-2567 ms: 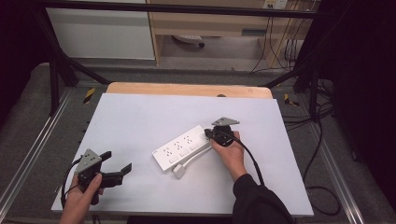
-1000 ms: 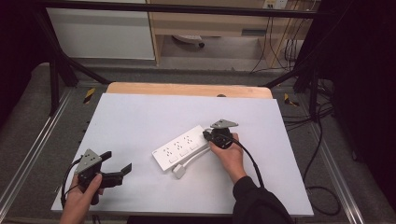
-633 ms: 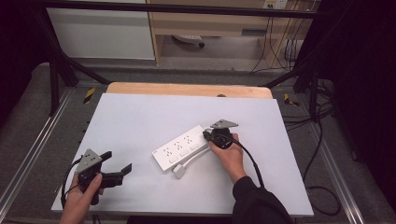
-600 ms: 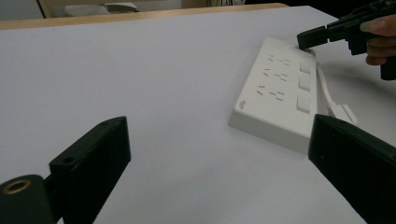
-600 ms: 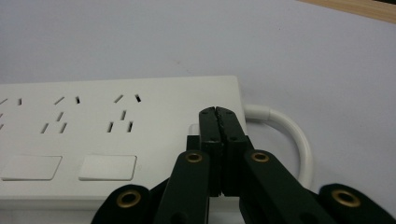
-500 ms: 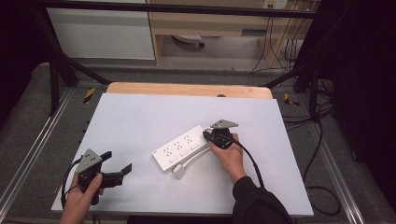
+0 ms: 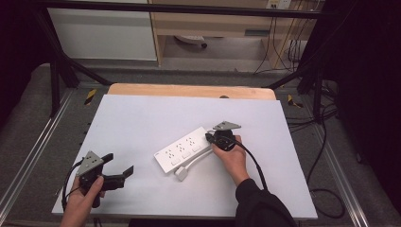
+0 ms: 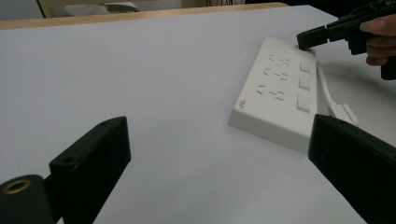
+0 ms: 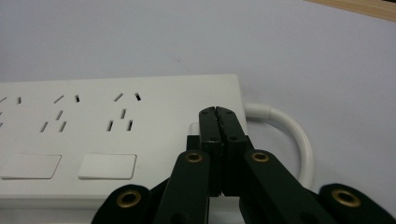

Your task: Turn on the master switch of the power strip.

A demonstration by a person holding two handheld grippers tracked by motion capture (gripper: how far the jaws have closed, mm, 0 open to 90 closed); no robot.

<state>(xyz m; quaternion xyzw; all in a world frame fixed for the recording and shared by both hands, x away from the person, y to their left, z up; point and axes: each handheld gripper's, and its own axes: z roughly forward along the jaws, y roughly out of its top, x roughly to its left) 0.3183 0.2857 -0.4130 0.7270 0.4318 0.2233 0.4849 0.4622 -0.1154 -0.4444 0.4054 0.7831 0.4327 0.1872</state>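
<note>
A white power strip (image 7: 182, 149) lies slantwise in the middle of the white table (image 7: 142, 118). Its white cable (image 7: 196, 162) loops back along its near side and ends in a plug (image 7: 182, 173). My right gripper (image 7: 208, 137) is shut with nothing between its jaws. In the right gripper view its tips (image 9: 218, 112) sit over the end switch of the strip (image 9: 116, 116), beside the cable (image 9: 299, 135); I cannot tell whether they touch it. My left gripper (image 7: 118, 164) is held open near the table's front left corner and points at the strip (image 8: 275, 91).
A wooden strip (image 7: 189, 91) runs along the table's far edge. Metal frame rails (image 7: 42, 142) flank the table on both sides. Black cables (image 7: 321, 142) lie on the floor at the right. A white cabinet (image 7: 104, 33) stands behind.
</note>
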